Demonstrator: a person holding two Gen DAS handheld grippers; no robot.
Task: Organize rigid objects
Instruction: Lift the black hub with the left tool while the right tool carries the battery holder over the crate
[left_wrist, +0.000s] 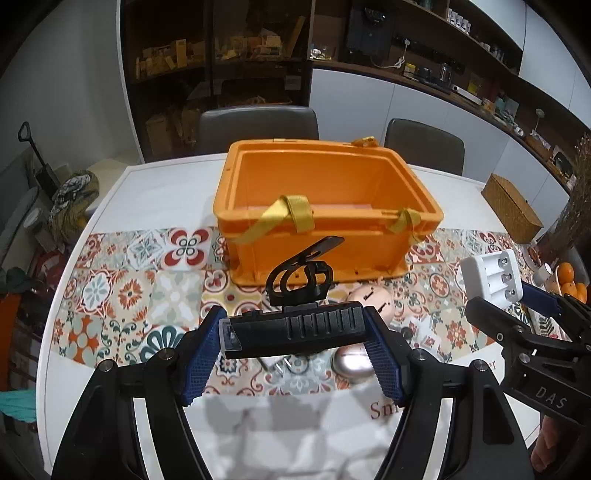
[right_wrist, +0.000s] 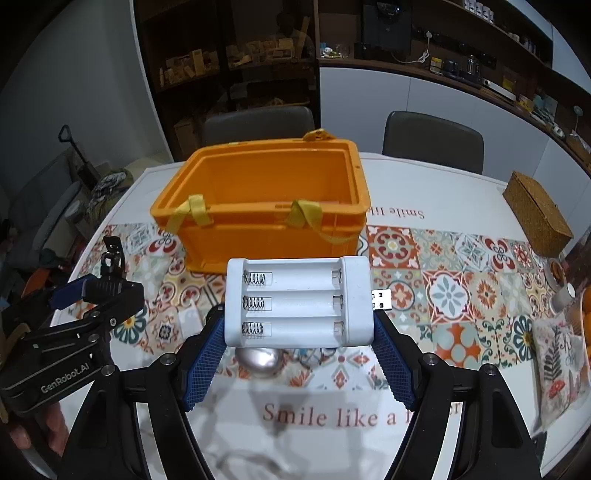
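Gripping a black clip-on holder (left_wrist: 295, 321) above the surface (left_wrist: 258, 424), the left gripper (left_wrist: 295, 354) pinched it between its fingers; the orange crate (left_wrist: 321, 206) stood behind; the right gripper (right_wrist: 299, 354) clamped a white battery charger (right_wrist: 299, 302).

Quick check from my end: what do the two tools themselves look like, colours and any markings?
Both are black, angular frames with silver screws and blue textured fingers. The left tool reads "GenRobot.AI" on its side; the right tool reads "DAS".
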